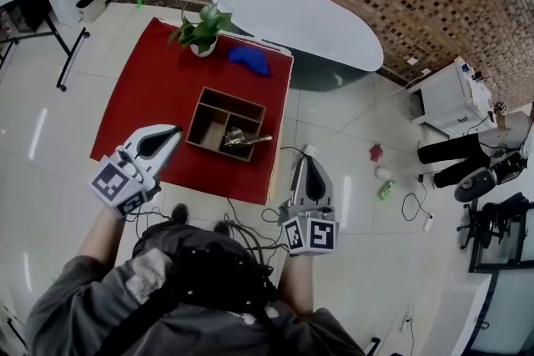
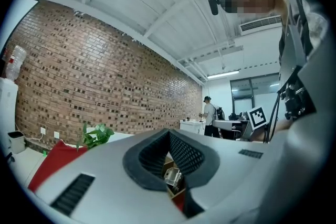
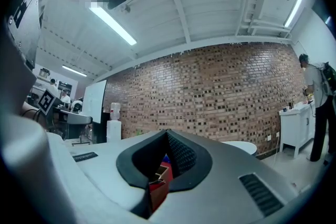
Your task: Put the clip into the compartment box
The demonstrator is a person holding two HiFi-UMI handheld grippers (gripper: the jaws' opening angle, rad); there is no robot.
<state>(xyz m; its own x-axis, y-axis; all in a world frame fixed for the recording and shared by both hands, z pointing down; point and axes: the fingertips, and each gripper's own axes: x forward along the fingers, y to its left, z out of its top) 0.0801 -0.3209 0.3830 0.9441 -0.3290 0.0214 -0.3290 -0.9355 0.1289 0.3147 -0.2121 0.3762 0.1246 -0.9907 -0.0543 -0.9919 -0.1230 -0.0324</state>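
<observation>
Your left tool point(image 1: 171, 132), at the lower left of the frame, is clenched on nothing. Your right tool point(image 1: 307, 160), at lower centre, is clenched and empty too. The clip point(image 1: 242, 137) lies in the compartment box point(image 1: 200, 114), mid-frame on the red tabletop point(image 1: 150, 79).

A table point(image 1: 150, 96) under a red cloth stands on a pale tiled floor point(image 1: 334, 125). Three things lie on the cloth. A potted plant point(image 1: 203, 33) sits at the far edge. A crumpled blue rag point(image 1: 249, 58) lies just right of it, near the far right corner. A brown wooden box point(image 1: 195, 117) with compartments lies right of centre, toward the near edge, apart from both.
</observation>
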